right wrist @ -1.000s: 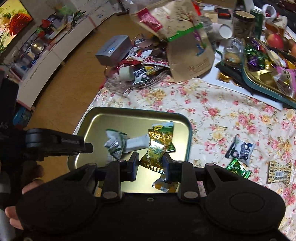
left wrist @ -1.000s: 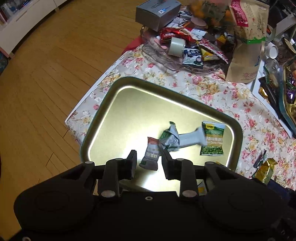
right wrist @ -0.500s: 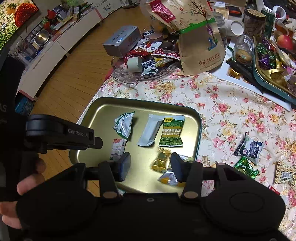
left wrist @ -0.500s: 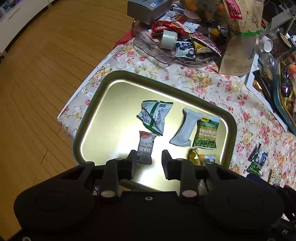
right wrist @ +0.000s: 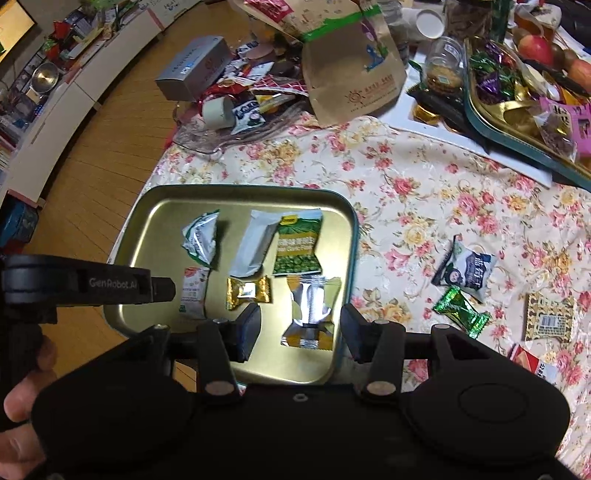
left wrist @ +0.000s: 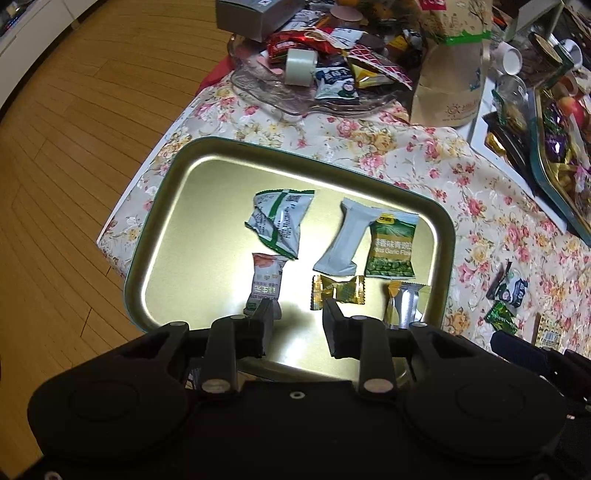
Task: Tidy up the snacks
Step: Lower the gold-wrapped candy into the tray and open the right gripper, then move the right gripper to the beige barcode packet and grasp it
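A gold metal tray (left wrist: pixel 207 229) (right wrist: pixel 159 221) lies on the floral cloth and holds several snacks: a green-white packet (left wrist: pixel 280 221), a grey packet (left wrist: pixel 345 240), a green pea packet (left wrist: pixel 393 245), a pink-white packet (left wrist: pixel 266 280), a gold candy (left wrist: pixel 338 293) and a gold-silver packet (right wrist: pixel 312 314). My left gripper (left wrist: pixel 297 317) hangs open above the tray's near edge, with nothing in it. My right gripper (right wrist: pixel 301 321) is open over the gold-silver packet, its pads apart from it. A dark blue-white packet (right wrist: pixel 467 271) and a green candy (right wrist: pixel 461 310) lie loose on the cloth to the right.
A glass dish (left wrist: pixel 258 88) piled with snacks and a tape roll (left wrist: pixel 301 66) stands behind the tray, beside a grey box (left wrist: pixel 255 14) and a brown paper bag (left wrist: pixel 447 85). A second tray (right wrist: pixel 517 122) of candies sits far right. The table edge and wooden floor (left wrist: pixel 74 166) are left.
My right gripper has opened and let go of the gold-silver packet, which now lies on the tray. The packets on the tray lie spread apart instead of heaped.
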